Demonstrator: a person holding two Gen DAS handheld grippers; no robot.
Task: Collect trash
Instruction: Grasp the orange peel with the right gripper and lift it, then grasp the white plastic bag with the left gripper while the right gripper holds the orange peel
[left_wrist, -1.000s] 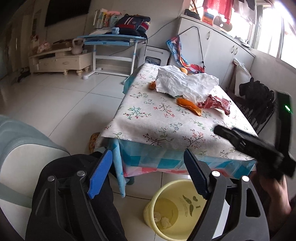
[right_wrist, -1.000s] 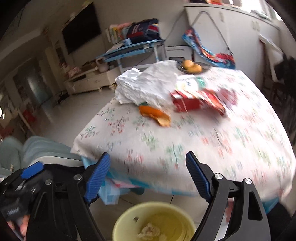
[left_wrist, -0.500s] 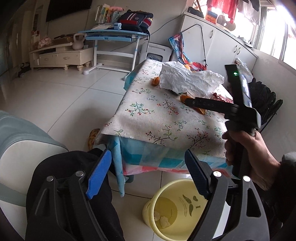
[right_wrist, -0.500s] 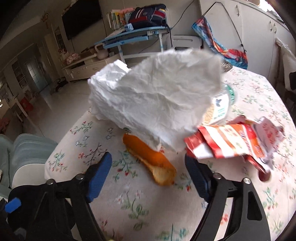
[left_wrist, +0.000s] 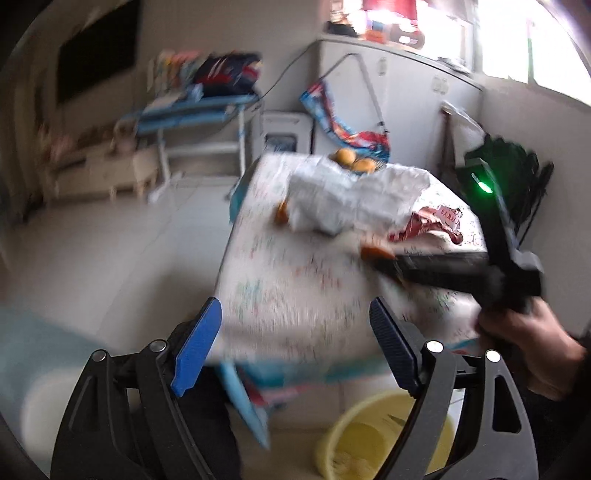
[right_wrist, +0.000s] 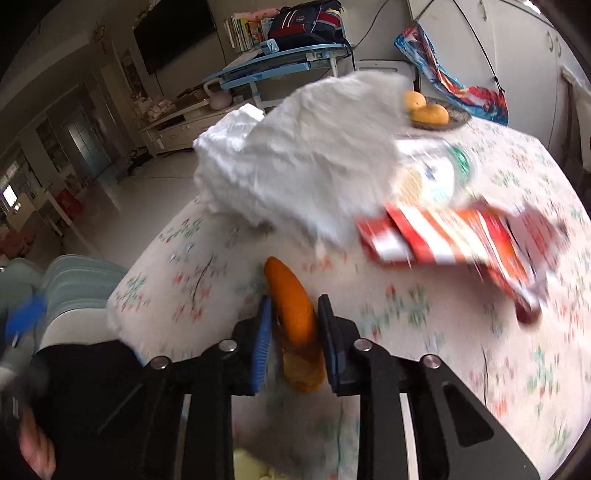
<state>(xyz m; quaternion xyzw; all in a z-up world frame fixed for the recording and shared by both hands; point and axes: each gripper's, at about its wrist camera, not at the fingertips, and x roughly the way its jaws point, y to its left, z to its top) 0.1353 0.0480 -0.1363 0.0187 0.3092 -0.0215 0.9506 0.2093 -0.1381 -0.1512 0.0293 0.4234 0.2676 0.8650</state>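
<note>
1. The right gripper (right_wrist: 293, 325) is closing its jaws around the orange peel (right_wrist: 291, 310) at the tabletop's (right_wrist: 424, 350) near edge.
2. The left gripper (left_wrist: 295, 350) hangs wide and empty.
3. Next, I'd guess: lift the peel and carry it to the yellow bin (left_wrist: 369, 443) below.

Blurred view from the left gripper (left_wrist: 291, 343), jaws wide w/ nothing between them, held off the near edge of a table (left_wrist: 295, 288) in a floral cloth. At right, a hand (left_wrist: 532, 343) reaches the right gripper (left_wrist: 384, 264) across the cloth to an orange peel (left_wrist: 375, 252), beside crumpled white paper (left_wrist: 354, 199) & a red wrapper (left_wrist: 432, 221). A yellow bin (left_wrist: 373, 443) stands on the floor below the table edge.
</note>
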